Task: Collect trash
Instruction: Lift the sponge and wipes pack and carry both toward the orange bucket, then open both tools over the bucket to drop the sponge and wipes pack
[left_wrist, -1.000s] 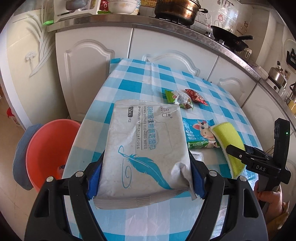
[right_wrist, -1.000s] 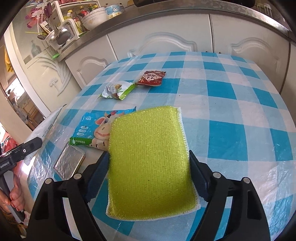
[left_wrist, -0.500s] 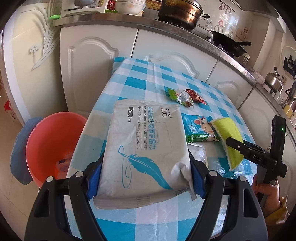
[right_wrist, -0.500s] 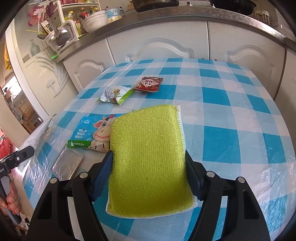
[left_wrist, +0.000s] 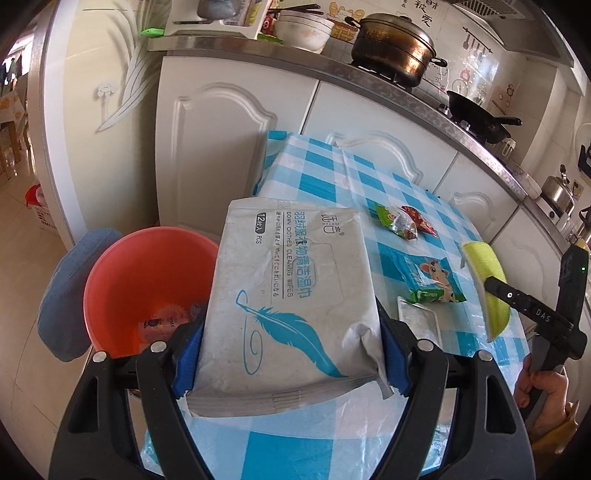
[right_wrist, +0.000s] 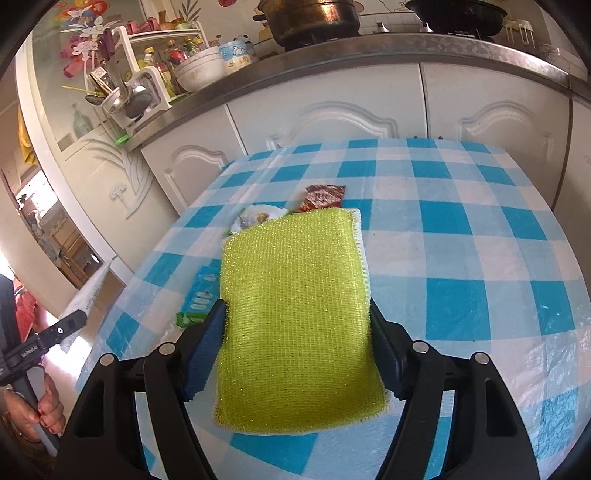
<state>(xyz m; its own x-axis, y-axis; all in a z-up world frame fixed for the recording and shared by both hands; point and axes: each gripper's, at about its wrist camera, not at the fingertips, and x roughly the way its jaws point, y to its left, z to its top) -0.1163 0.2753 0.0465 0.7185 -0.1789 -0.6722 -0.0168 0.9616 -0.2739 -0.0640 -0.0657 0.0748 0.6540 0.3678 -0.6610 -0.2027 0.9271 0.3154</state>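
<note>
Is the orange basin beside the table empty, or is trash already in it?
Not empty. The left wrist view shows the orange basin holding at least one wrapper-like item at its bottom; what it is cannot be told.

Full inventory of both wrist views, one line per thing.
wipes pack: 1, grey-white with blue feather, clamped in left gripper
sponge: 1, yellow-green, clamped in right gripper, lifted off the table
basin: 1, orange, on floor beside table
green snack wrapper: 1, green, far part of the table
red snack wrapper: 1, red, touching the green one
cow packet: 1, blue-green, mid table
foil packet: 1, silver, beside cow packet
table: 1, blue-white check cloth
pot: 1, brown, on stove
left gripper: 1, black, blue pads
right gripper: 1, black, blue pads
</note>
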